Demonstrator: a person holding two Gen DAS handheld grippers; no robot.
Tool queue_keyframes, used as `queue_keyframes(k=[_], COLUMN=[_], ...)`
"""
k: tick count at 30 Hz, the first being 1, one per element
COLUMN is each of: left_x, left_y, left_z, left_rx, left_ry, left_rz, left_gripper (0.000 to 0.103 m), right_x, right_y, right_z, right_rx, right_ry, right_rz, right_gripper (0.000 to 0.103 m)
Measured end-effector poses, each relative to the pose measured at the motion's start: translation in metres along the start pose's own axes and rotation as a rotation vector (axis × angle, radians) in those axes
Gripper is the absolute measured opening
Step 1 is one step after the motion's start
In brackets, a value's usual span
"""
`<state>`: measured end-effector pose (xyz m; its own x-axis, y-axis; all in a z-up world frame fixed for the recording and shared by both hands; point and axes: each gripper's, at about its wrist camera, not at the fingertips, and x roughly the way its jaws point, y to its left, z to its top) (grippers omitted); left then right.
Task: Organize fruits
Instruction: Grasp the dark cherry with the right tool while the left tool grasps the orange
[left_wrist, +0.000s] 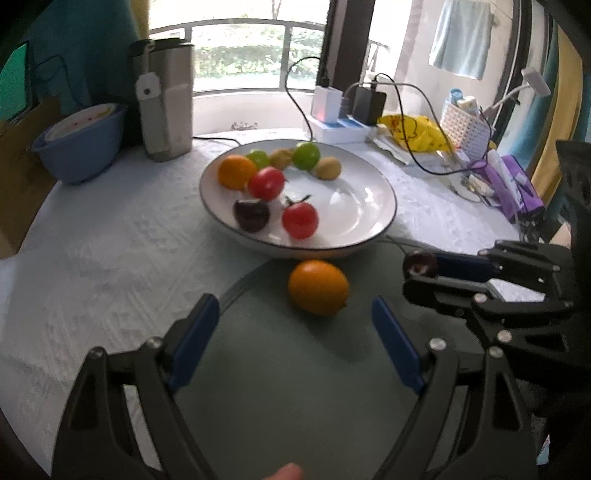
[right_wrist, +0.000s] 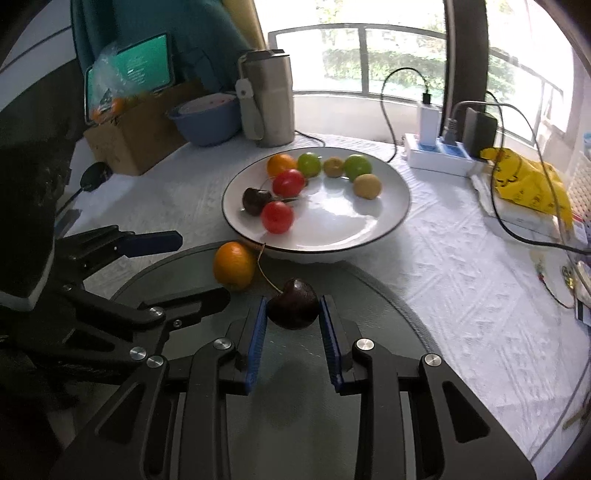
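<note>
R gripper (right_wrist: 293, 310) clamped on dark cherry (right_wrist: 293, 308); L gripper (left_wrist: 295, 319) spread wide, empty, nr orange (left_wrist: 318, 287).

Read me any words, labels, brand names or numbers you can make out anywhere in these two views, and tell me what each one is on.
None can be read.
Green screen: pale lines of text, too blurred to read.
Yellow bag: dark printed marks, too blurred to read.
Purple packets: white patches, too small to read.
White tag on the steel jug: no readable print.
</note>
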<state>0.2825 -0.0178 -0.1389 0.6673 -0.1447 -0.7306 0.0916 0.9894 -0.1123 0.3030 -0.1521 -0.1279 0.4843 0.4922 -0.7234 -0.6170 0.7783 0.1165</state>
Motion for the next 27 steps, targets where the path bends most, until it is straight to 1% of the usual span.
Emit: queue_keyframes(k=[10,12,14,15,17,18,20,22,27], left_x=[0.017,0.019,0.021,0.023,0.025,0.025,0.026,0.025,0.019], left_y=[-0.012,-0.012,-0.013,-0.013,-0.013,-0.014,-0.016,-0.017,-0.020], left_z=[0.009,0.010,0.011,0.011,0.012,0.012,0.012,0.012,0.010], left_rx=[0.022,0.022,0.029,0.030,0.028,0.029,0.039,0.047,0.066], left_ry=[0.034,0.039,0.044,0.047,0.056,0.057,0.058,0.054,0.039], left_rz=[-0.008,-0.012,-0.008,-0.007,-0.009,-0.009,-0.008,-0.008,-0.017], left_gripper=[0.085,0.084,0.072,0.069,0.058,0.055,0.043,0.038,0.038], right_x=[-0.004,-0.003,-0.003,-0.003,-0.002,-0.003,-0.002,-0.001,-0.004], right_y=[-0.018,-0.019,-0.021,-0.021,-0.022,-0.022,-0.022,-0.022,-0.021], right_z=[-0.001,-0.001,-0.001,-0.001,-0.002,-0.002,-0.002,-0.002,-0.001], right_rx=[0.047,0.054,0.058,0.060,0.063,0.064,0.066,0.066,0.064], right_ry=[-0.022,-0.023,-0.024,-0.024,-0.023,-0.023,-0.022,-0.020,-0.024], right_rz=[0.006,0.007,0.008,0.008,0.008,0.008,0.006,0.003,-0.002], right_gripper=[0.031,0.031,0.031,0.031,0.031,0.031,0.031,0.031,0.031])
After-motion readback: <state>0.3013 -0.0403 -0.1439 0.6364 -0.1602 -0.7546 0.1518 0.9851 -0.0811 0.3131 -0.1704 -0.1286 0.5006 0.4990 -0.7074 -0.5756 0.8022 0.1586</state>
